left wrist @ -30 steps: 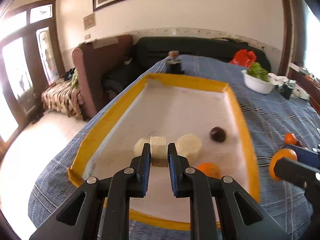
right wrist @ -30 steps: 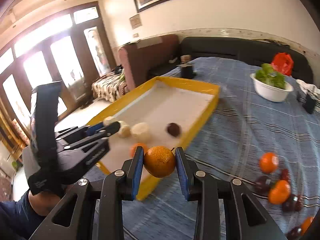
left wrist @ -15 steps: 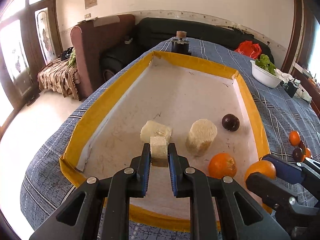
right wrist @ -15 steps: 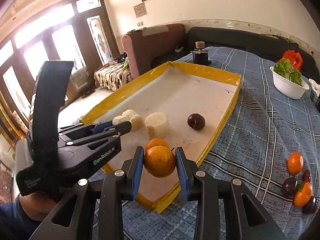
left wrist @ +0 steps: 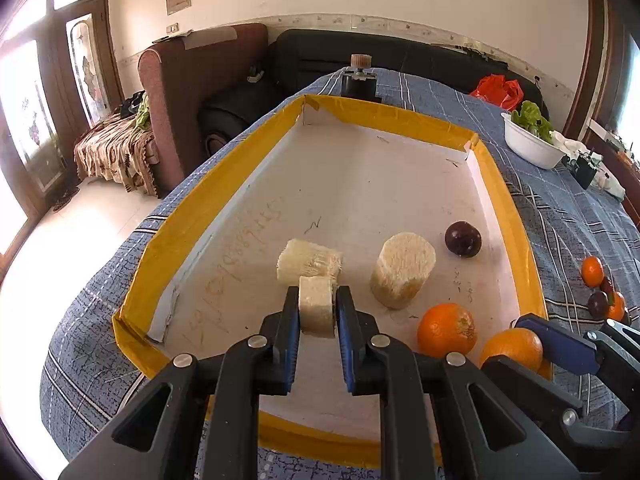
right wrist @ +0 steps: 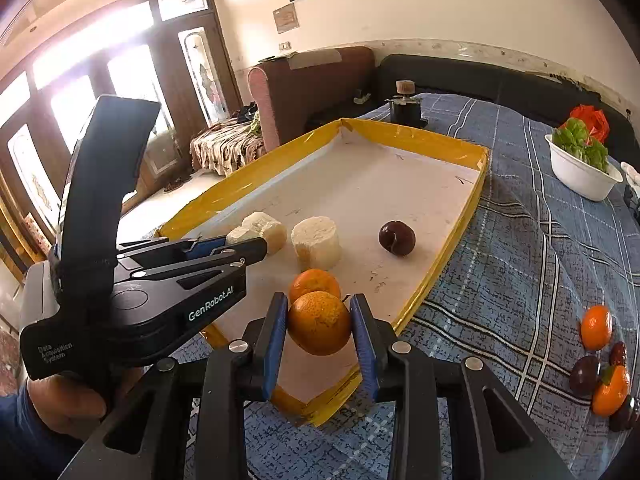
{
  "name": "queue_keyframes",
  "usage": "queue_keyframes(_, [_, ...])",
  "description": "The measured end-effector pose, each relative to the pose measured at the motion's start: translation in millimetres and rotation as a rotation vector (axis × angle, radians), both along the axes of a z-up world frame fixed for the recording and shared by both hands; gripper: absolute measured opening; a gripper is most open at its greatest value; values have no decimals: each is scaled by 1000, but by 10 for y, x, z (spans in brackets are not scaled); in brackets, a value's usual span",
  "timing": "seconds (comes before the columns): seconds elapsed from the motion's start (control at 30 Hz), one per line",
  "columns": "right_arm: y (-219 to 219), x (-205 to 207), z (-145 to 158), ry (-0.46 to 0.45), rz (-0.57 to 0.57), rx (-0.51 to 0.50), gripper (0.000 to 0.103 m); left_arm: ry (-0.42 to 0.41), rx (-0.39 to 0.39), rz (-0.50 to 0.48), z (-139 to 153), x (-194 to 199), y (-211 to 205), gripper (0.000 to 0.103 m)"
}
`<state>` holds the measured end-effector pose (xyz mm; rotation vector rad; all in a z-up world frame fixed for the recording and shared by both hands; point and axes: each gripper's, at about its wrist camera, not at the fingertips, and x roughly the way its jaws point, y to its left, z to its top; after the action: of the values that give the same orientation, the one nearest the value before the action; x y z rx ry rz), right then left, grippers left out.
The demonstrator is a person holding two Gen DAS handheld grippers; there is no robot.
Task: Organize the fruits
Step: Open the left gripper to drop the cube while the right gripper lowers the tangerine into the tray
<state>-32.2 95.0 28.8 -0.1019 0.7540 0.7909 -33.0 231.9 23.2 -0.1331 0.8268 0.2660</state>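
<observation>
Step in hand, judged: carried fruit being delivered into yellow-rimmed tray [left wrist: 500, 184]. Left gripper [left wrist: 316, 312] is clamped narrowly on a pale fruit chunk [left wrist: 316, 308], held just at 6 o'clock of a lying pale piece [left wrist: 308, 264]. Right gripper [right wrist: 320, 322] is closed partway on an orange [right wrist: 319, 323], above the tray's near corner, at 6 o'clock of a resting orange [right wrist: 312, 280]. Next: both are to be lowered to the tray floor, jaws released beside like fruit.

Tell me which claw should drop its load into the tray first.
Left, probably. The left claw already holds its pale chunk over the tray floor; the right claw's orange hangs over the near corner.
</observation>
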Motion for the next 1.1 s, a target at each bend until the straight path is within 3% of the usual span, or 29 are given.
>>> queue_keyframes(0.4, [-18, -37, 26, -17, -8, 3, 38, -10, -2, 2, -13, -11, -5, 17])
queue_keyframes(0.57, [-52, -44, 47, -16, -12, 11, 38, -24, 5, 3, -3, -60, -19, 30])
queue_keyframes(1.1, [-88, -55, 85, 7, 22, 43, 40, -36, -1, 13, 25, -111, 4, 36])
